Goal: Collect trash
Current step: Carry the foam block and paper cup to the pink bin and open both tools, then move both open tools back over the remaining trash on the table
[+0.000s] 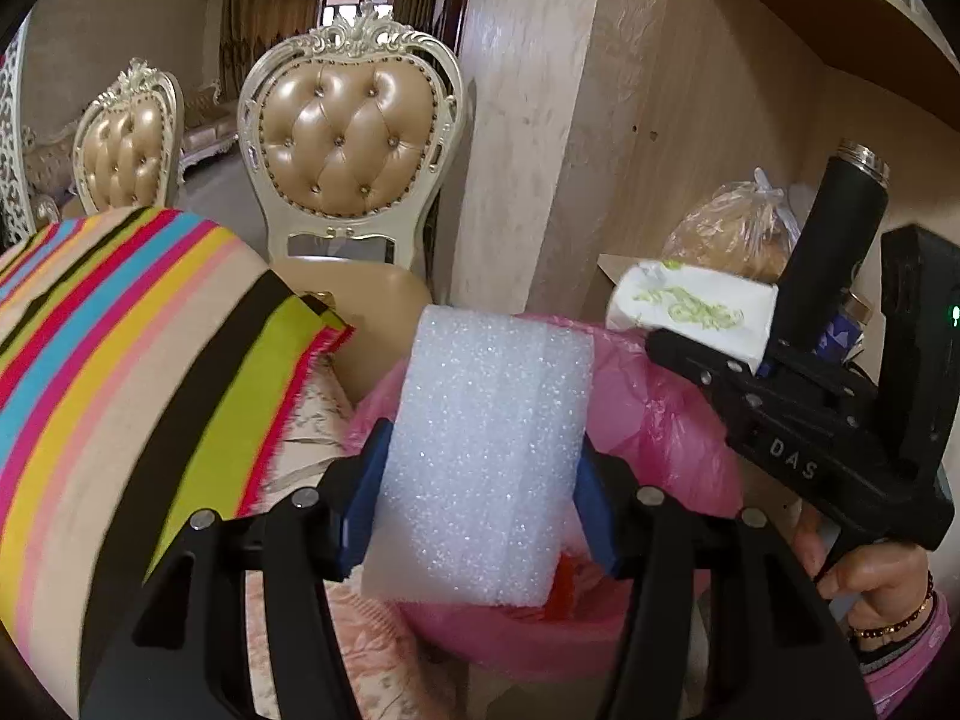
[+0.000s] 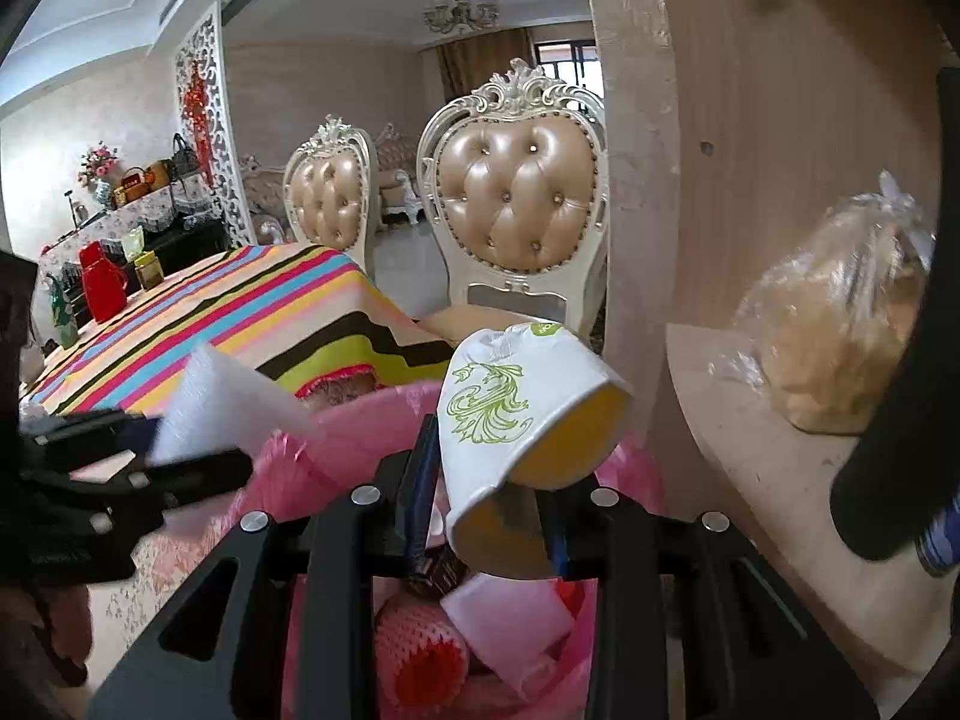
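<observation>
The left gripper (image 1: 480, 468) clamps a white foam block (image 1: 486, 450) between its jaws; the right gripper (image 2: 489, 498) pinches a crushed white paper cup (image 2: 516, 420) over the pink-lined bin (image 2: 354, 438).

Striped cloth (image 2: 252, 312) over table (image 2: 150, 546)

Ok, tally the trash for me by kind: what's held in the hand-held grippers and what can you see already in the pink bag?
Foam block, in left hand-held gripper: 1
Paper cup, in right hand-held gripper: 1
Red foam net, in pink bag: 1
White scrap, in bag: 1
Total: 4; more may be hidden in the bag.
</observation>
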The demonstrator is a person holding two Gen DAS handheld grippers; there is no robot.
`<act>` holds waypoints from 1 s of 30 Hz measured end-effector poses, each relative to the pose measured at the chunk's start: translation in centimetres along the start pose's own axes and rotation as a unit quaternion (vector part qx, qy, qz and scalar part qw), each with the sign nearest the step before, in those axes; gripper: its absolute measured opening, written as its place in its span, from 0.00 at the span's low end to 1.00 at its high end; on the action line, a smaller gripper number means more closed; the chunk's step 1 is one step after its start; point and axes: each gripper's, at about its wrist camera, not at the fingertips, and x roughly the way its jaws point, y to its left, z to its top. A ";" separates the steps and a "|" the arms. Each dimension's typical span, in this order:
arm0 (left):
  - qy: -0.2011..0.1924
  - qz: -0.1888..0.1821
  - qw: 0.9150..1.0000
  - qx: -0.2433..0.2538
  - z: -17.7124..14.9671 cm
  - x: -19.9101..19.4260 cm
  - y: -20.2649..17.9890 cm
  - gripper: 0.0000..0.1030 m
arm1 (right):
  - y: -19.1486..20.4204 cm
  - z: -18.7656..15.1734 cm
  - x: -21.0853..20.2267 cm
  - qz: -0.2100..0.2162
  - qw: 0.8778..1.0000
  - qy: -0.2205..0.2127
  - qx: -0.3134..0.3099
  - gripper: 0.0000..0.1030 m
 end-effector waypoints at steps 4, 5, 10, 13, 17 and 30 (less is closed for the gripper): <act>-0.006 -0.003 1.000 0.001 -0.7 0.4 0.4 0.83 | -0.4 1.0 0.9 0.009 1.000 -0.002 0.010 0.58; -0.011 0.001 1.000 0.003 -0.9 0.2 0.5 0.85 | -0.5 1.2 0.7 0.010 1.000 -0.010 0.014 0.66; -0.031 0.041 0.999 0.016 -2.0 -2.2 2.6 0.92 | 0.3 1.7 -0.5 0.005 1.000 -0.030 0.009 0.66; -0.044 0.069 0.997 0.007 -2.5 -4.3 4.7 0.95 | 1.3 1.9 -1.2 0.009 0.999 -0.031 0.001 0.66; -0.049 0.122 0.991 -0.004 -3.5 -7.6 8.1 0.95 | 3.7 2.0 -1.4 0.025 0.999 -0.026 -0.013 0.66; -0.052 0.352 0.932 -0.062 -10.8 -21.3 20.0 0.95 | 24.2 0.7 1.5 0.176 0.974 0.018 -0.144 0.73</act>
